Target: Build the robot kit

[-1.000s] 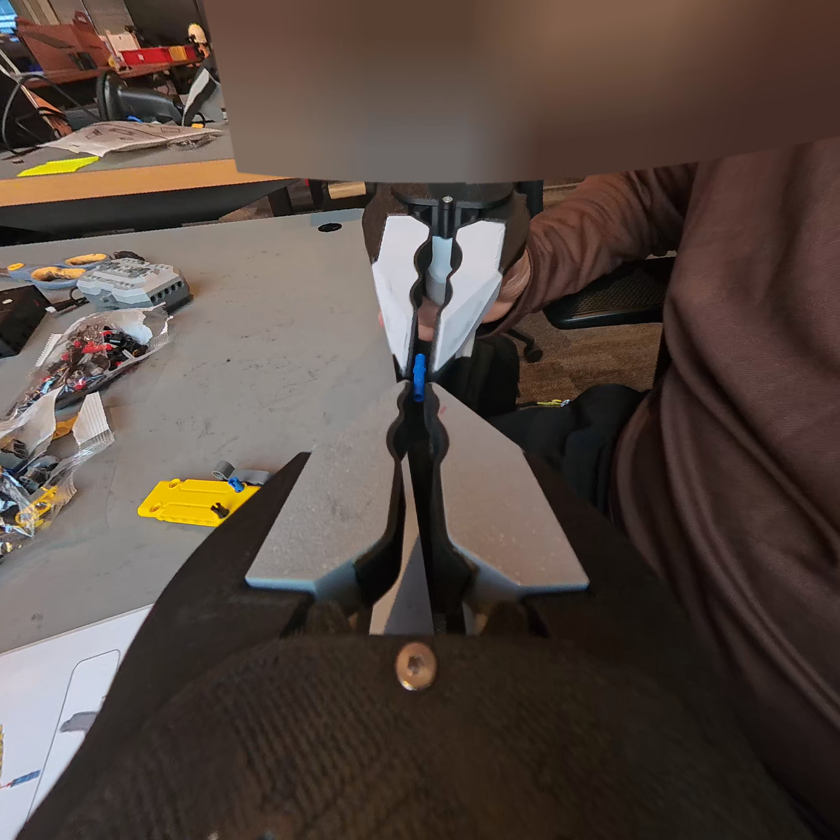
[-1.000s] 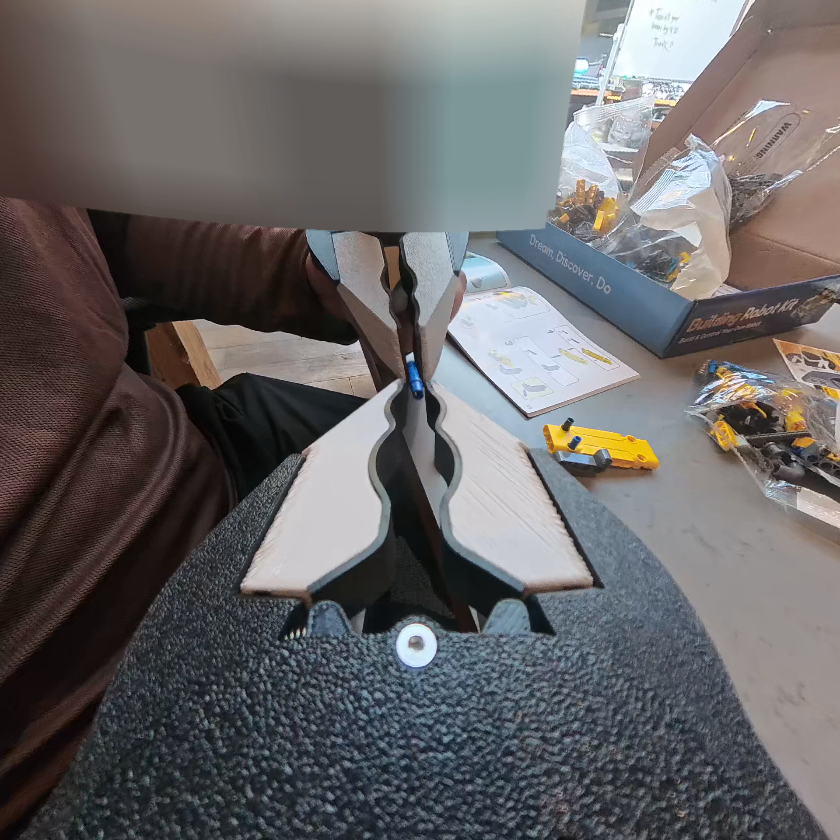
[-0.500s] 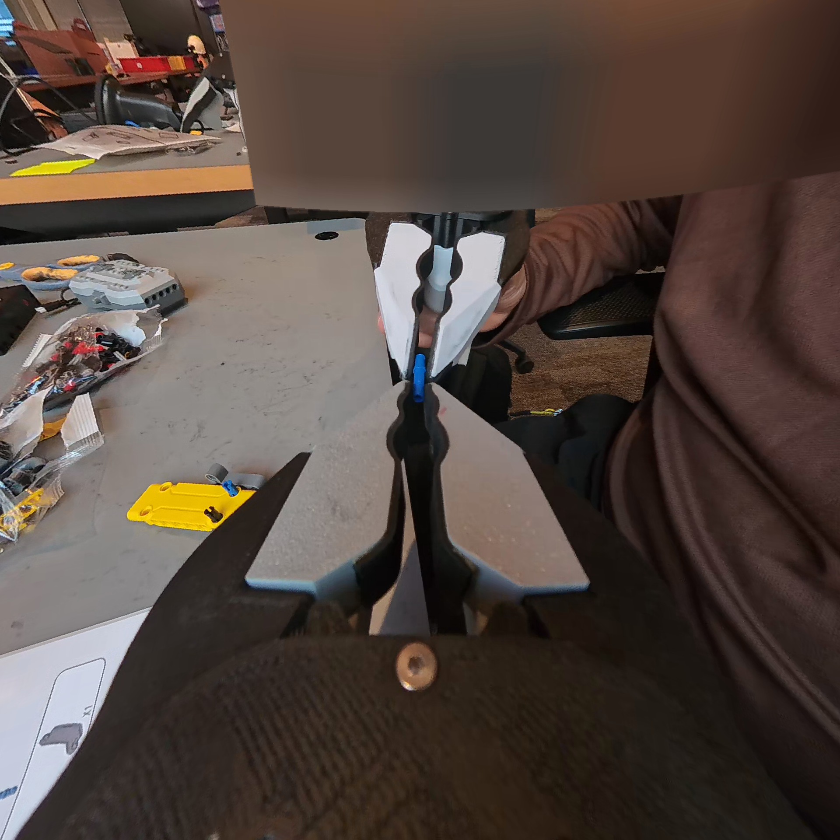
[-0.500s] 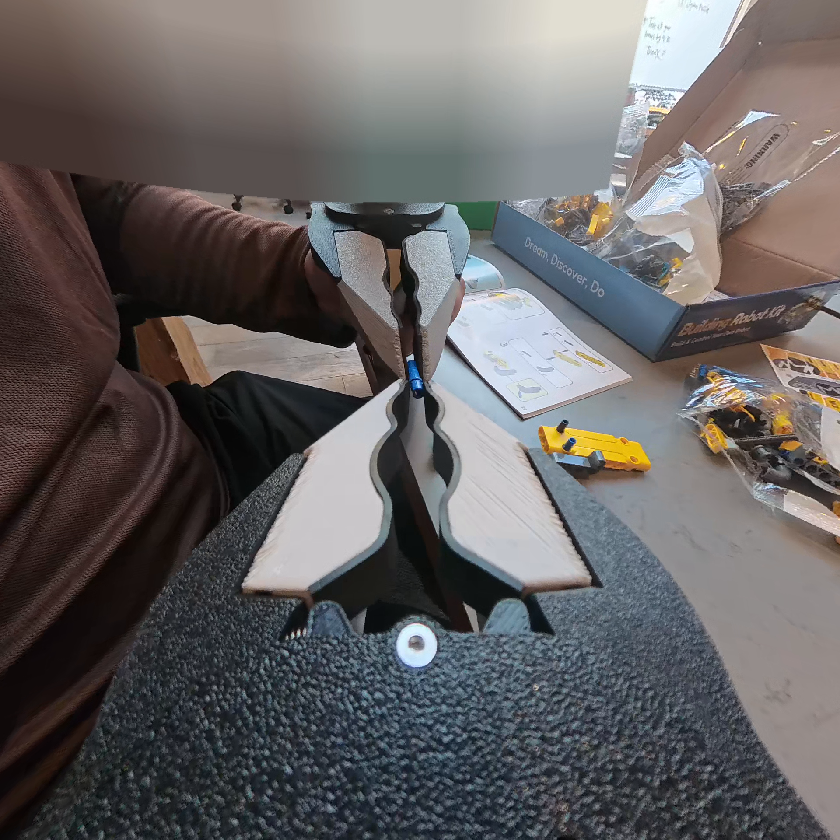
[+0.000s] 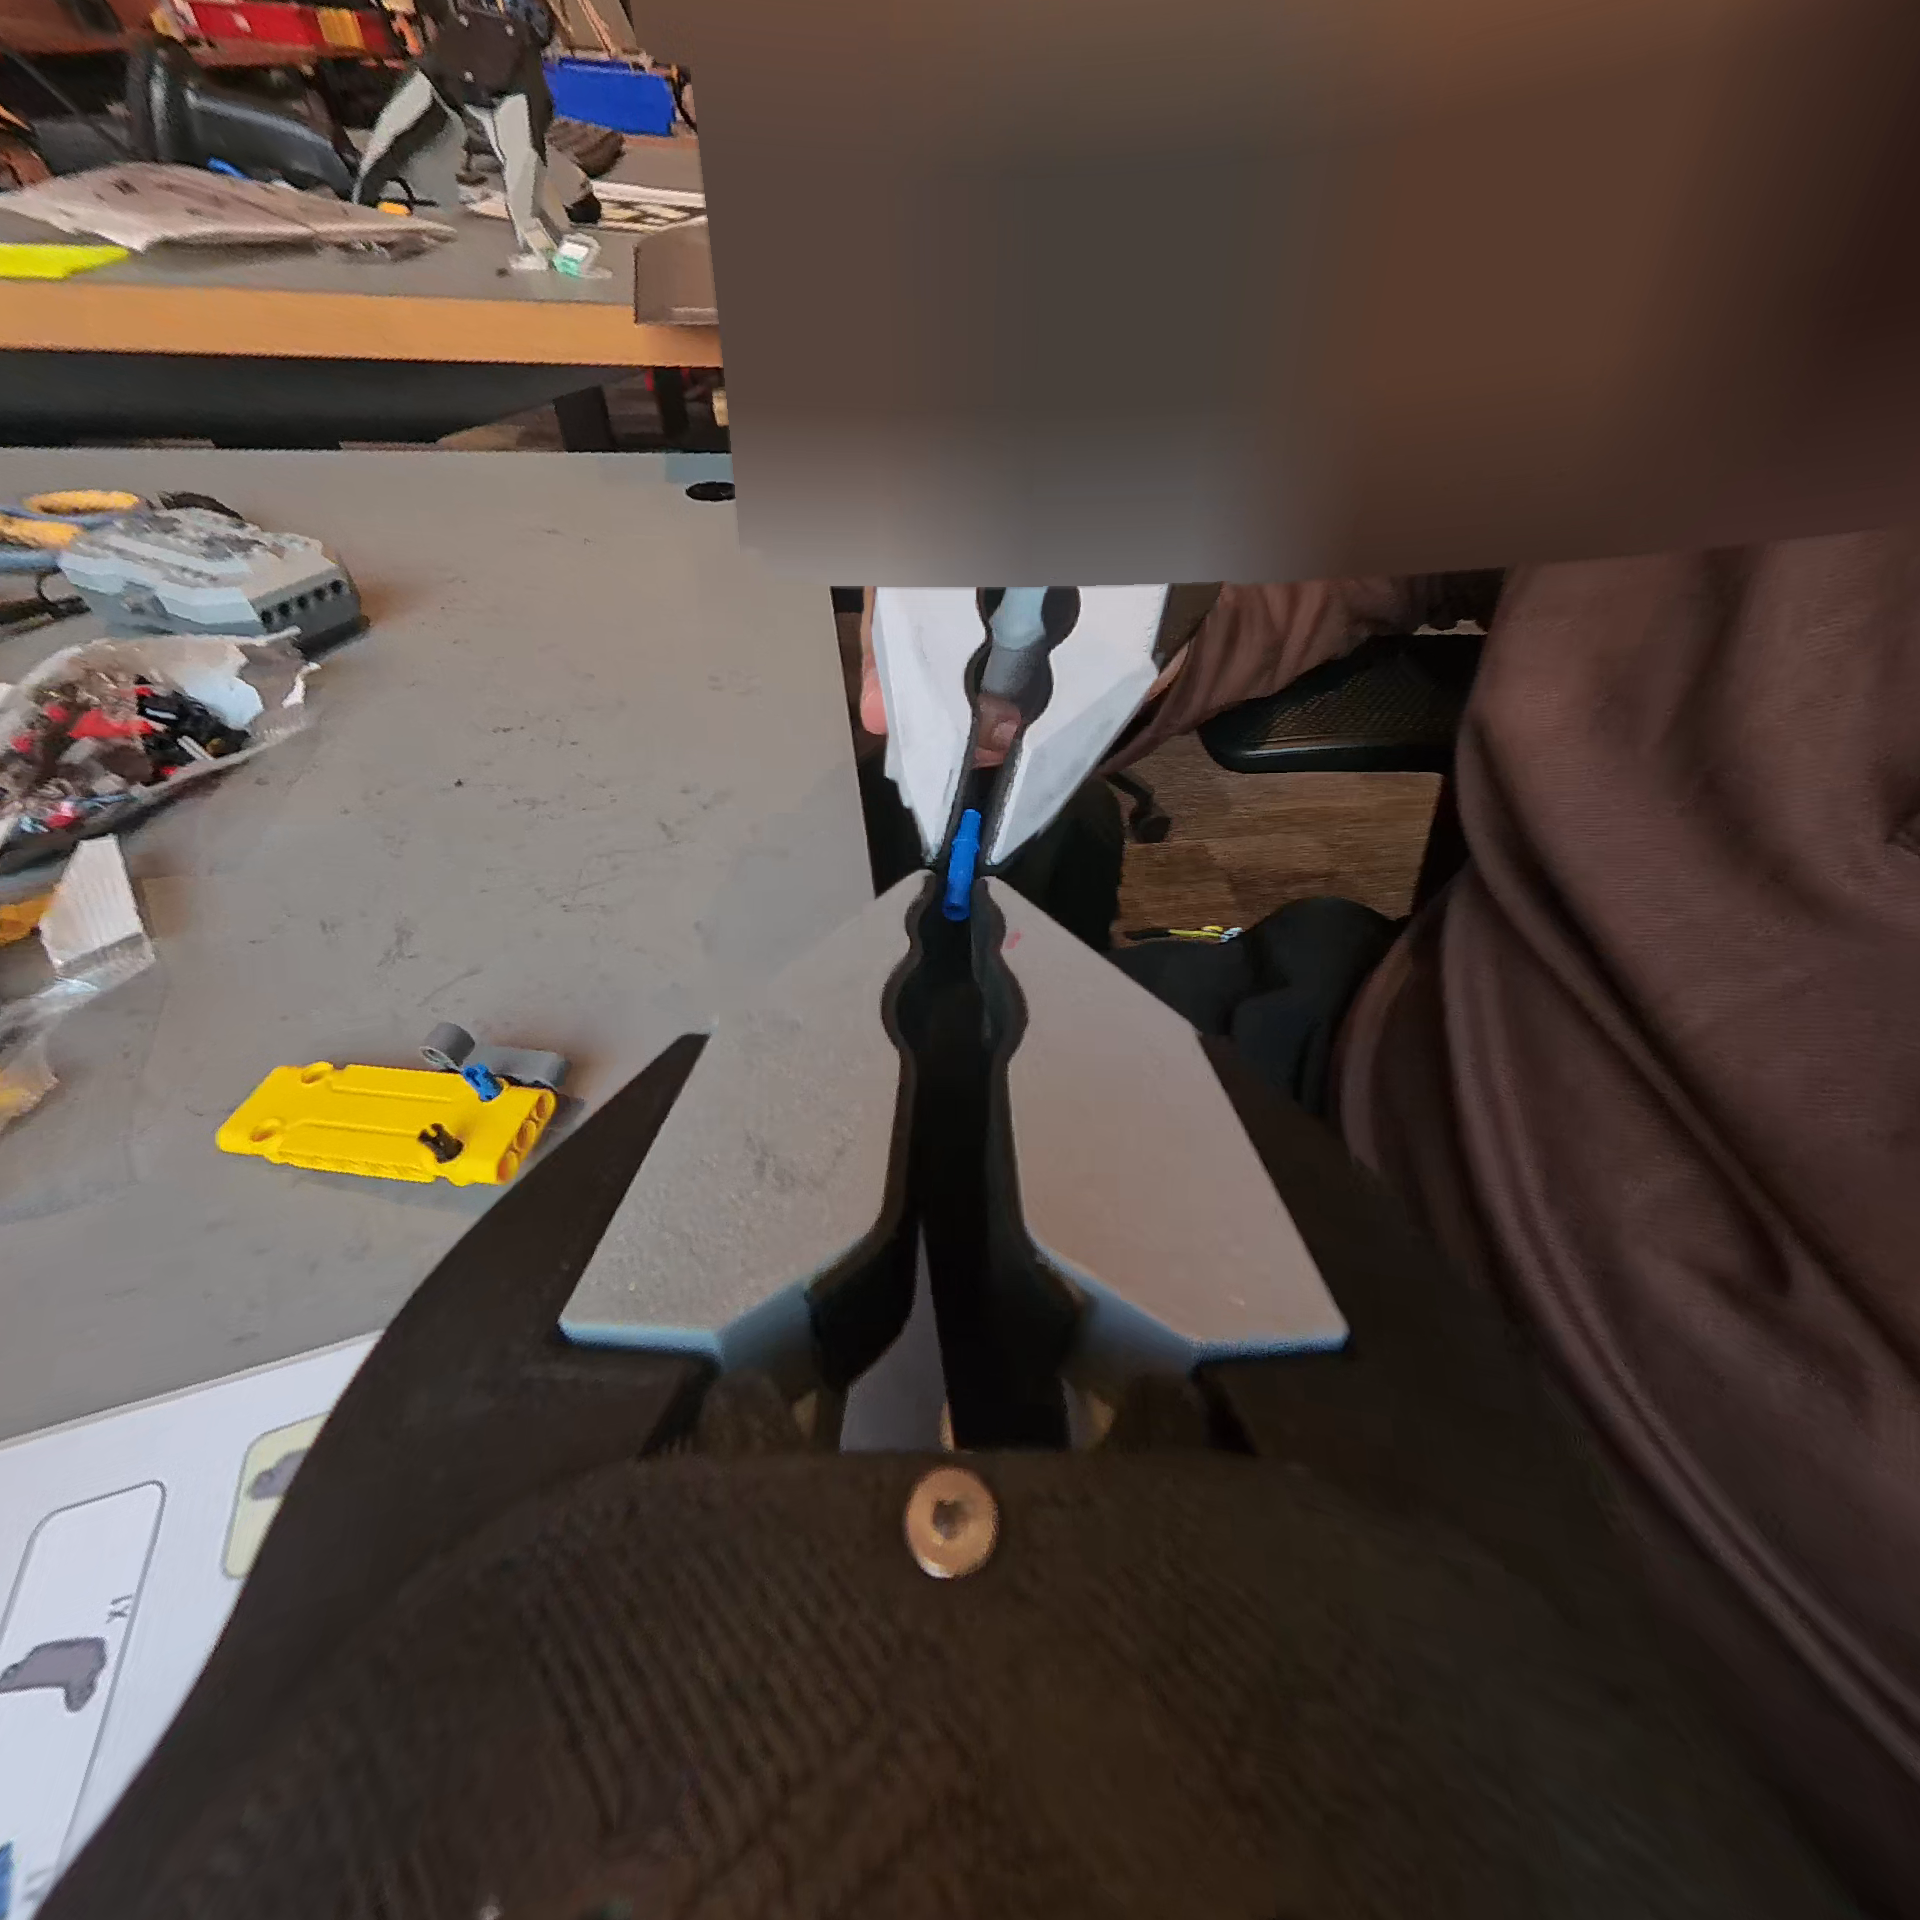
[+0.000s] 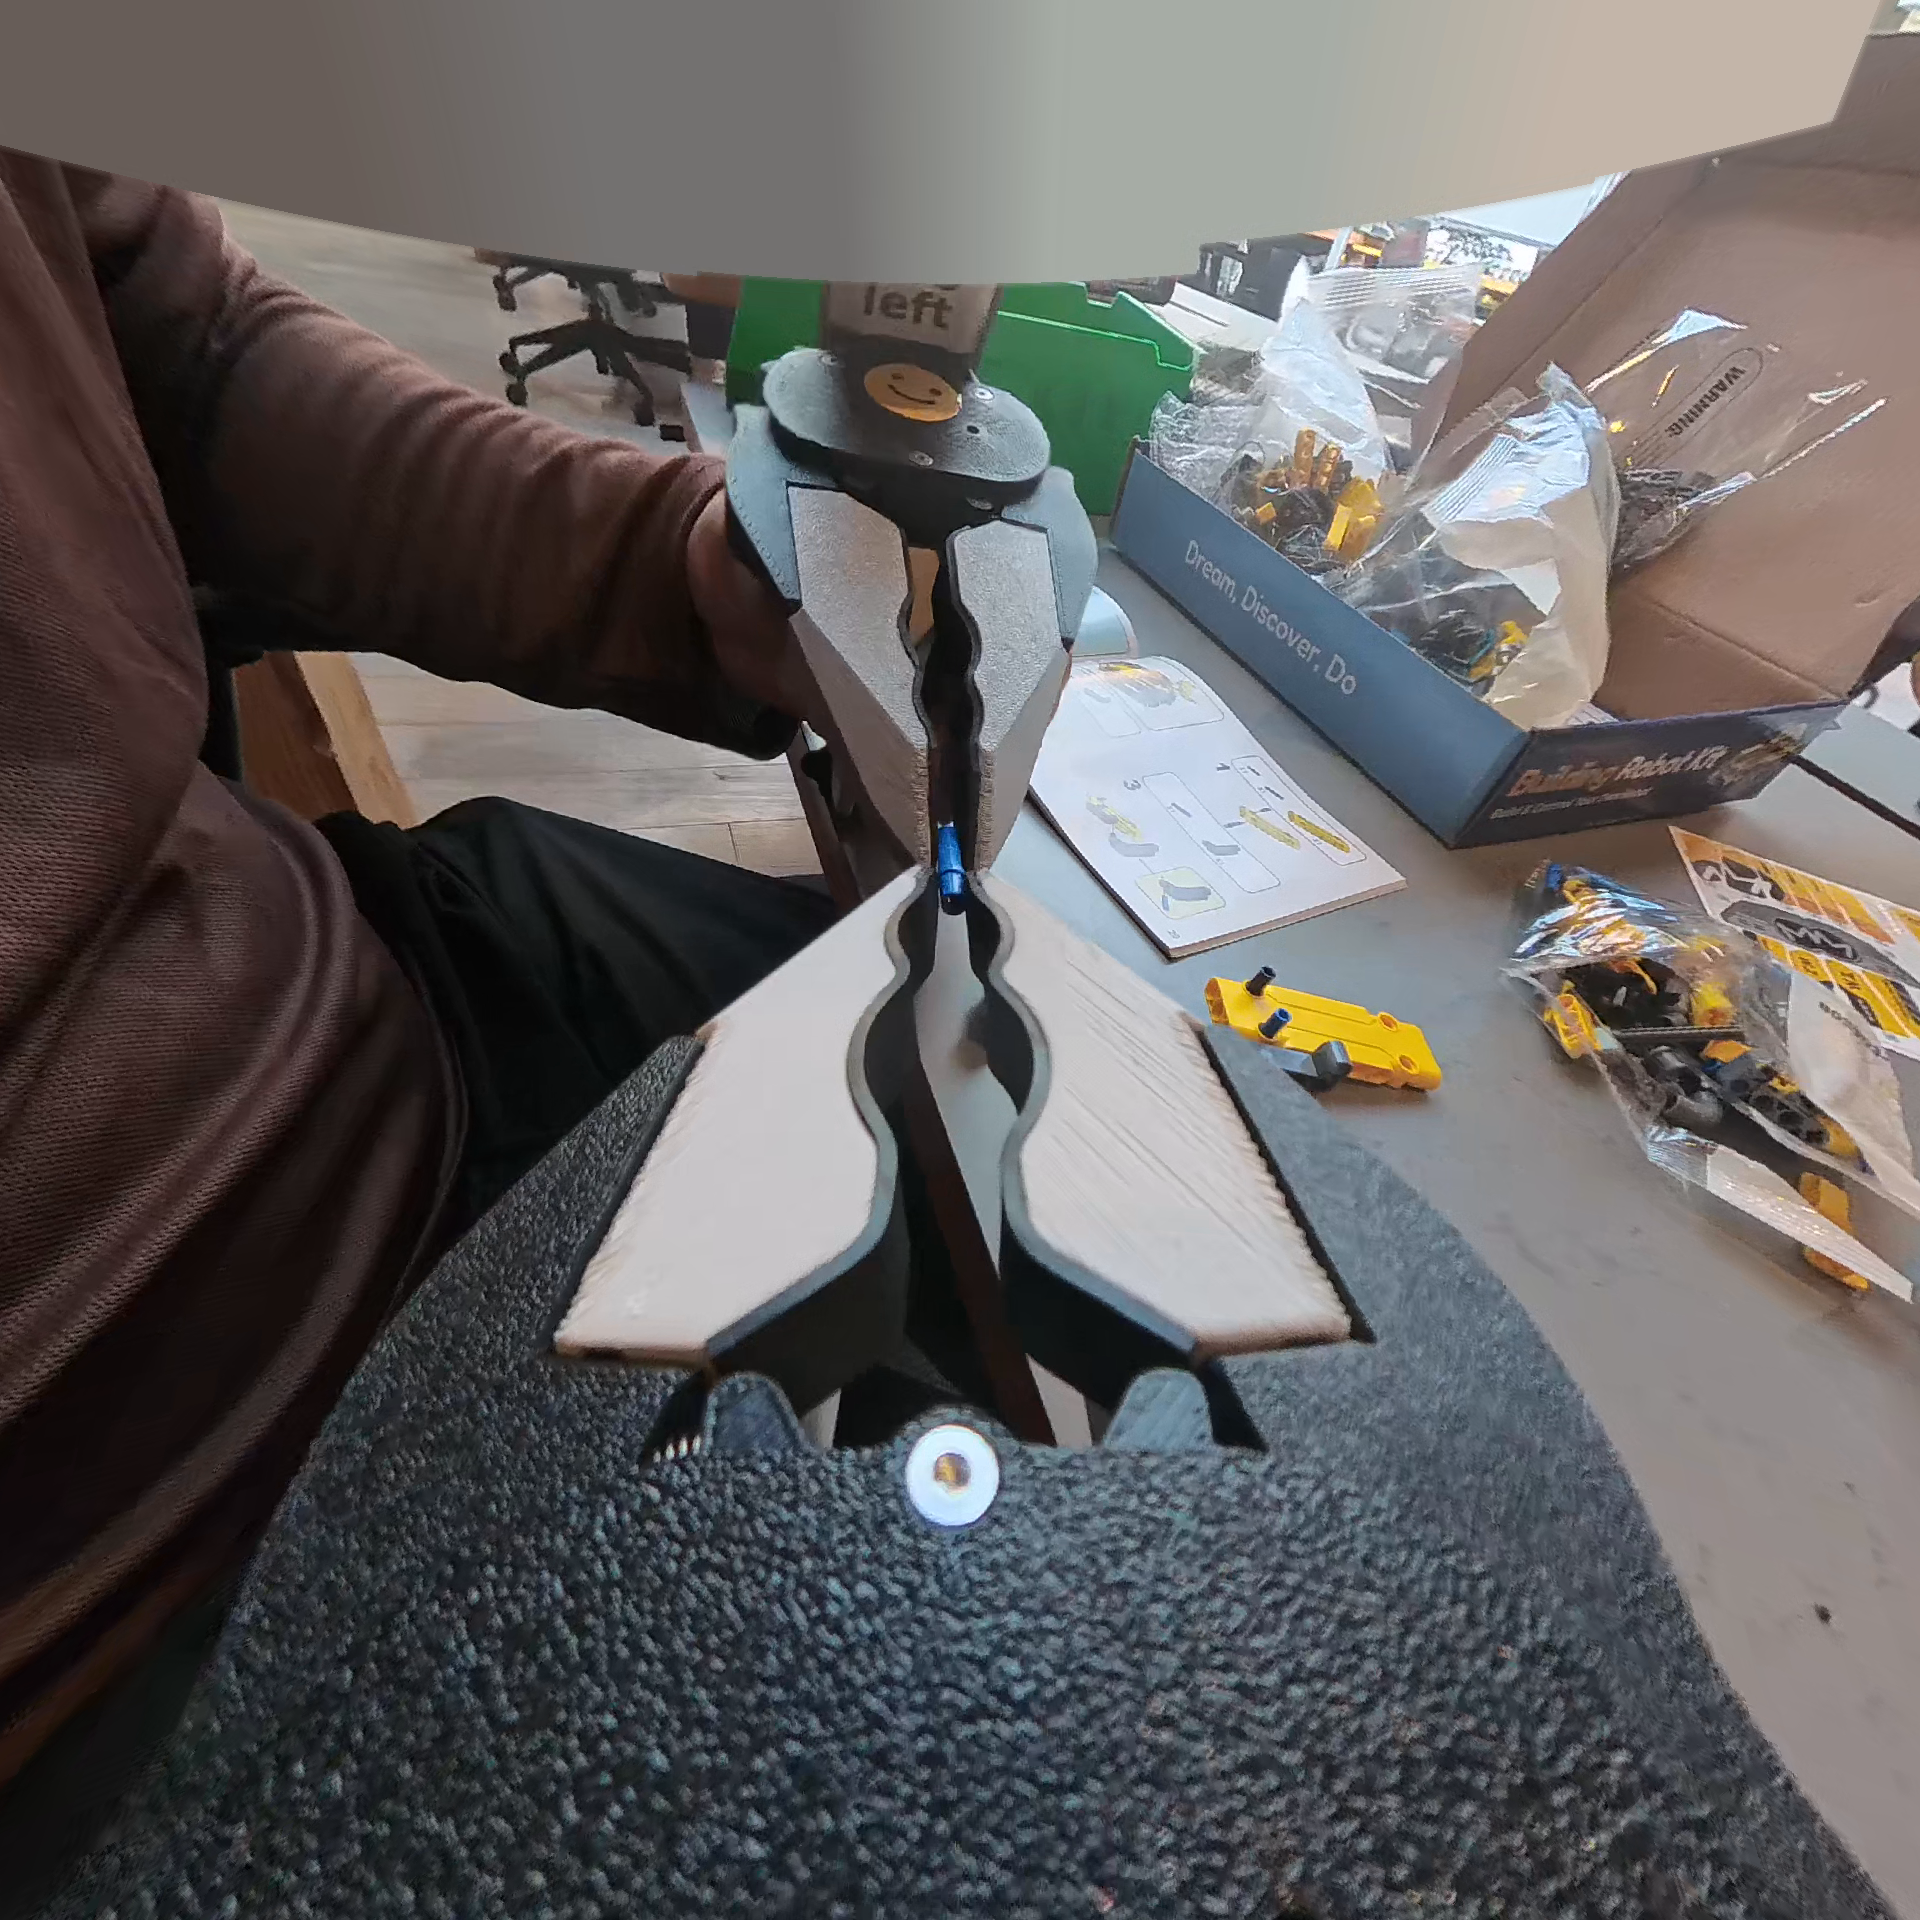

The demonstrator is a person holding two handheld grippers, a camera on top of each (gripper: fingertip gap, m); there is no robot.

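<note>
We saw only a short stretch of the blue pin (image 5: 962, 864); both ends were buried between closed fingers. Left of it, the instruction booklet (image 5: 135, 1538) ran off the picture's edge, and the parts inside the plastic bag (image 5: 104, 727) were too blurred to identify.

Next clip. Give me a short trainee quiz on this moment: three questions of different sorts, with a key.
1. True or false: the blue pin lies on the grey table.
2. Where is the yellow panel? A on a shelf; B on the table; C in a gripper.
3. Fill in: the left gripper and right gripper, both shut on the pin, meet tip to ____.
Key: 1 false; 2 B; 3 tip.
</note>
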